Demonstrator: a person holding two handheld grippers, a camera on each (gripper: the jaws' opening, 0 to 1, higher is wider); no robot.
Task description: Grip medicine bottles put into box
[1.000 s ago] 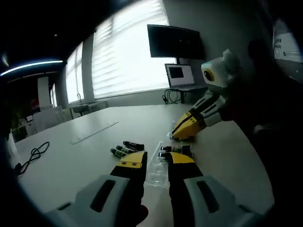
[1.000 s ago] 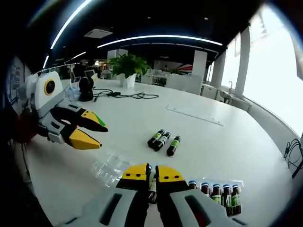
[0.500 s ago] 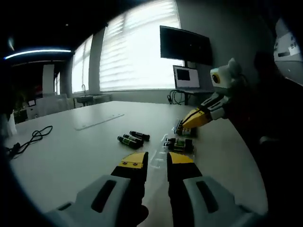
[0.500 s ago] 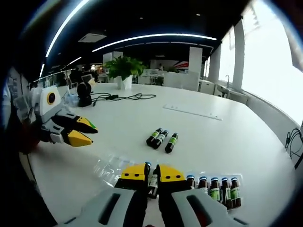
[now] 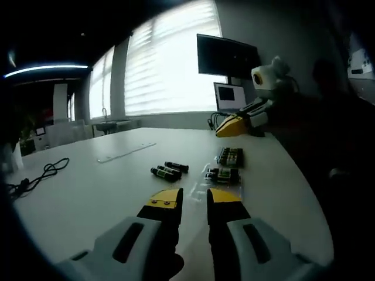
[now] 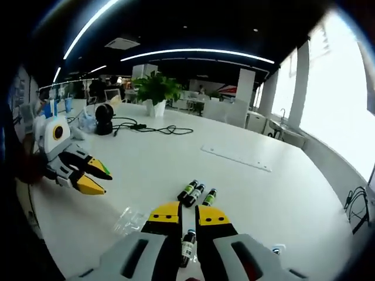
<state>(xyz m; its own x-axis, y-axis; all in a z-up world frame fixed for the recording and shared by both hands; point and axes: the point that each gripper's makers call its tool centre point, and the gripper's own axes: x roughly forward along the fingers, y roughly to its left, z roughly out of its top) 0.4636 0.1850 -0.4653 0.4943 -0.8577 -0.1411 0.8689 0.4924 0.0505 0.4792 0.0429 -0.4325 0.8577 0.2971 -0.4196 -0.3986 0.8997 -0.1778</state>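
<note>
White worktop (image 6: pixel 246 175) carries three loose bottles (image 6: pixel 195 193), just ahead of right tool (image 6: pixel 188 215). Right tool clamps one bottle (image 6: pixel 187 246), now lifted clear of box (image 5: pixel 229 157). Left tool (image 5: pixel 190 197) narrow, empty, pulled back from box. Next likely: carry bottle back to box slot.

Broad white oval desk (image 6: pixel 252 193) carrying three small dark medicine bottles with green labels (image 6: pixel 195 194) side by side near its middle, with a crumpled clear plastic blister tray (image 6: pixel 130 220) lying apart from them toward the near edge. In the left gripper view, same trio of bottles (image 5: pixel 166 170), plus a clear box holding a row of dark bottles (image 5: pixel 230 156) and another small group of bottles (image 5: pixel 222 175) just beside it. Flat pale strip (image 6: pixel 235 158) further along the top; black cable (image 6: pixel 150 127), round black device (image 6: pixel 105 114) and white-potted green plant (image 6: pixel 156 93) toward the far end.
</note>
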